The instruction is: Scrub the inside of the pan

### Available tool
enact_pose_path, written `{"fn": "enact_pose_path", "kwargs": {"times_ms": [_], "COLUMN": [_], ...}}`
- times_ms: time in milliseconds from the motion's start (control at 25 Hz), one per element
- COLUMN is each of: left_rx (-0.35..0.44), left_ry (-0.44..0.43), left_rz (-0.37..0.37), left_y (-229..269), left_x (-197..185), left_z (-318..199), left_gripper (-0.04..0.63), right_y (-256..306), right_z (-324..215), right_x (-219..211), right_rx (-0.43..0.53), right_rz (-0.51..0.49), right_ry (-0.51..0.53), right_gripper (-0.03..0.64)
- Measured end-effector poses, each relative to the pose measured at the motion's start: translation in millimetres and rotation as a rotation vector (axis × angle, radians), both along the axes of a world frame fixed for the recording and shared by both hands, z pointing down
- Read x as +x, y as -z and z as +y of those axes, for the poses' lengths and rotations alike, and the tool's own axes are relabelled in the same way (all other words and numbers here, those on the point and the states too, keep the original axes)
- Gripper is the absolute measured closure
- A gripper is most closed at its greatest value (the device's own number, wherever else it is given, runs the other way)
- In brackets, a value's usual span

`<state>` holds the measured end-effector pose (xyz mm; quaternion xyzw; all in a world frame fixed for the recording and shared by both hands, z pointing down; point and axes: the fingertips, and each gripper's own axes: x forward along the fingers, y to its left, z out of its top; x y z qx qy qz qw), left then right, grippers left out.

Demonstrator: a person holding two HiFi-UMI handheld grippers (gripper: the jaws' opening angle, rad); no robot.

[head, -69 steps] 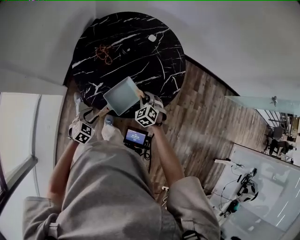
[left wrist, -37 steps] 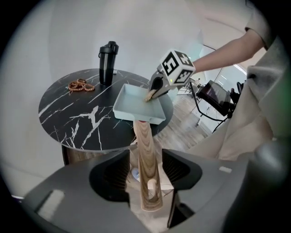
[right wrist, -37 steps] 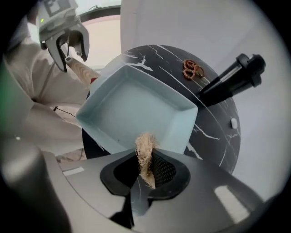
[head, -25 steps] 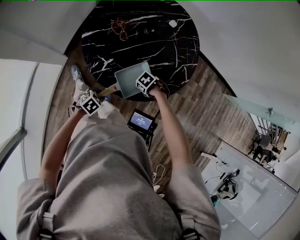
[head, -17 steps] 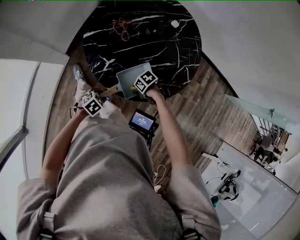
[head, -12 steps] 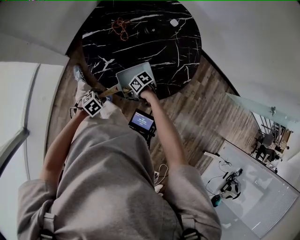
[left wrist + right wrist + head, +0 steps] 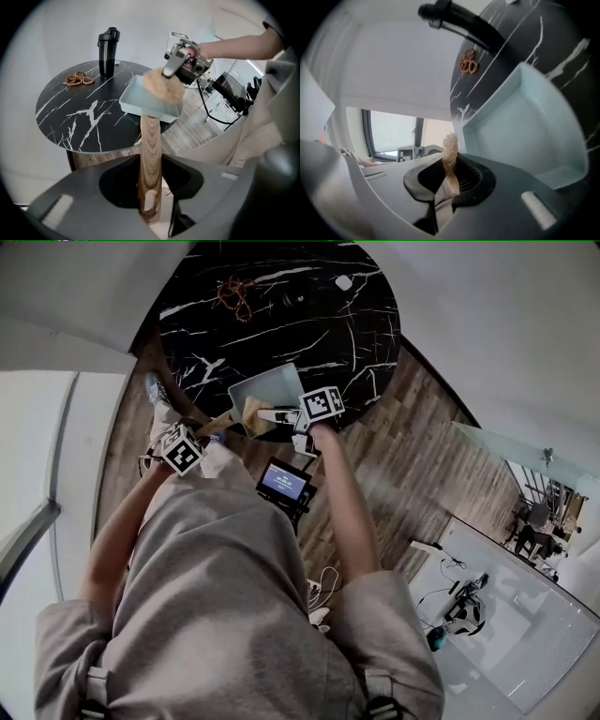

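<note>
Beside right hand-held gripper (image 7: 269, 414), pan (image 7: 274, 387)

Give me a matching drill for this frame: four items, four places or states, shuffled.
Items:
1. pan handle
2. scrub pad
3. black bottle
4. beads

Places or states:
A. lying flat on the table
B. clamped in the right gripper
C. standing upright on the table
D. clamped in the left gripper

Pairs: 1-D, 2-B, 3-C, 4-A.
</note>
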<state>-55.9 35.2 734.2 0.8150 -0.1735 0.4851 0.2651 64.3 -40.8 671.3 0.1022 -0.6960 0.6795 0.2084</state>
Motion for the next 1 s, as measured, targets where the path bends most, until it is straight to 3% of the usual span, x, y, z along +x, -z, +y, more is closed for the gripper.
{"fn": "enact_pose_path", "kwargs": {"times_ms": [80, 200, 320, 400, 480, 600, 1000], "left_rx": [0.007, 0.019, 0.024, 0.025, 0.023, 0.023, 0.036], "left_ry": [0.003, 0.006, 0.004, 0.003, 0.004, 0.002, 0.004], "left_rz": [0.001, -0.005, -0.007, -0.010, -0.009, -0.007, -0.012], "left_y": [2.4, 1.4, -0.3, -0.7, -0.5, 0.6, 0.0], "left_x": [1.2, 0.7, 0.7, 0.1, 0.5, 1.8, 0.6], "left_z": [-0.2, -1.1, -0.9, -0.7, 0.1, -0.5, -1.4], "left_gripper": [0.463, 0.463, 0.463, 0.463, 0.463, 0.463, 0.463], "right_y": [1.1, -12.7, -29.7, -42.4, -55.1, -66.9, -78.7], "right_z": [-23.6, -52.6, -64.1, -63.2, -60.6, -61.2, -49.8], "right_x": [27.2, 75.2, 107.9, 108.5, 104.3, 99.6, 73.9], "right_rx": [0.133, 0.364, 0.574, 0.651, 0.655, 0.624, 0.593], "right_rz": [0.104, 0.415, 0.795, 0.943, 0.994, 1.003, 0.920], "right_ry": [-0.070, -0.065, 0.125, 0.272, 0.330, 0.308, 0.307], "right_gripper": [0.560, 0.560, 0.561, 0.561, 0.563, 0.565, 0.569]}}
